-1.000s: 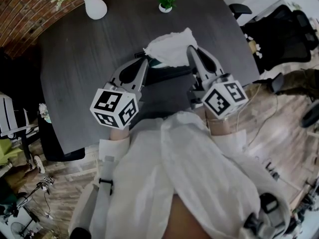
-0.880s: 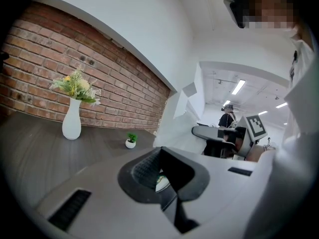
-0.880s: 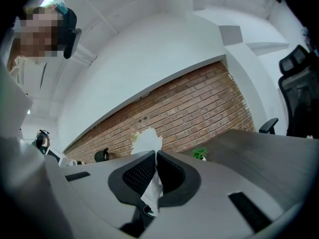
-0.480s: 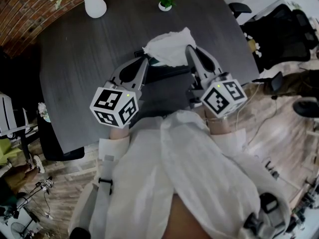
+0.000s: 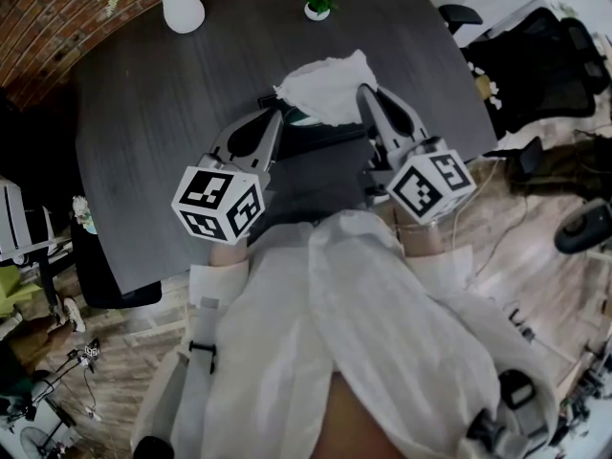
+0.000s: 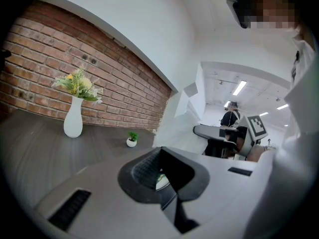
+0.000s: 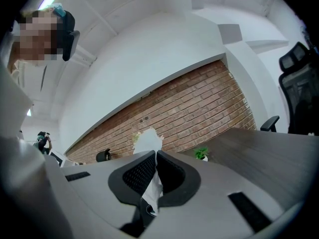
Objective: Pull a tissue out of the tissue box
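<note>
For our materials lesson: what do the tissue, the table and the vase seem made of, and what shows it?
Tissue: thin soft paper, matt white; it crumples into folds.
Table: probably wood or wood-look laminate, dark grey with streaky grain.
Vase: likely ceramic, smooth white with slight sheen.

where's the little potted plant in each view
Head view: potted plant at the top edge, just right of centre.
Left gripper view: potted plant slightly left of and below centre.
Right gripper view: potted plant right of centre, below the middle.
Shared landmark: brick wall.
</note>
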The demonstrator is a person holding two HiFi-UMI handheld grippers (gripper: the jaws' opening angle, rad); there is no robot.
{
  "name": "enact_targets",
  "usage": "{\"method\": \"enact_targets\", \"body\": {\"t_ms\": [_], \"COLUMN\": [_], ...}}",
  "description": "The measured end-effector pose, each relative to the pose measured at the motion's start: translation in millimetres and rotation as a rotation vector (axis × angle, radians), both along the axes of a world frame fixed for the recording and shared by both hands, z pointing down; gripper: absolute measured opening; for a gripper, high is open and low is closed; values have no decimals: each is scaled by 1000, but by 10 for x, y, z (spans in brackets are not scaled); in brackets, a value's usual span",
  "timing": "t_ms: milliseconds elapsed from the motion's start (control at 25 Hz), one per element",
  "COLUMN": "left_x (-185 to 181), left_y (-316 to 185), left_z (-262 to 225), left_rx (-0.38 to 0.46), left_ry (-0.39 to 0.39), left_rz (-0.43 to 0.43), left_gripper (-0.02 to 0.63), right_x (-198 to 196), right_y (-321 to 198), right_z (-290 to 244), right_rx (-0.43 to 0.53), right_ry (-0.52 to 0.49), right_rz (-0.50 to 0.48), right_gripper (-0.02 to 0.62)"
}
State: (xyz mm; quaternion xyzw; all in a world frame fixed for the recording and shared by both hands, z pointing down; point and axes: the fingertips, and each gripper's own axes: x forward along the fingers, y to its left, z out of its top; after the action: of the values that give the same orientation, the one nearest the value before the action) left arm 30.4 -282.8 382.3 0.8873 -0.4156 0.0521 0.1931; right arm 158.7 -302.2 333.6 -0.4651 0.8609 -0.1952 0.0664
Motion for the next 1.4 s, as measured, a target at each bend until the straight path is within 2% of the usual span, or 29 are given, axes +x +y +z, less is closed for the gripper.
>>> {"method": "enact_targets", "body": {"t_ms": [120, 360, 920, 1400], "left_x": [-6, 4, -7, -59], "left_y": [-11, -6, 7, -6], "left_z": [3, 8, 14, 41], "left_rx": [-2, -5, -9, -16], "left_ry": [2, 4, 0, -7], "left_rz": [0, 7, 20, 14], "left_gripper": [5, 5, 5, 5], "right_x": [-25, 0, -28, 24], "right_y": [-18, 3, 6, 54], "right_z": [-43, 6, -43, 49], "right_rx": [10, 2, 19, -1], "right_ry": [27, -5, 17, -7], "right_rz": [-11, 4, -18, -2], "right_gripper": [9, 9, 9, 9]}}
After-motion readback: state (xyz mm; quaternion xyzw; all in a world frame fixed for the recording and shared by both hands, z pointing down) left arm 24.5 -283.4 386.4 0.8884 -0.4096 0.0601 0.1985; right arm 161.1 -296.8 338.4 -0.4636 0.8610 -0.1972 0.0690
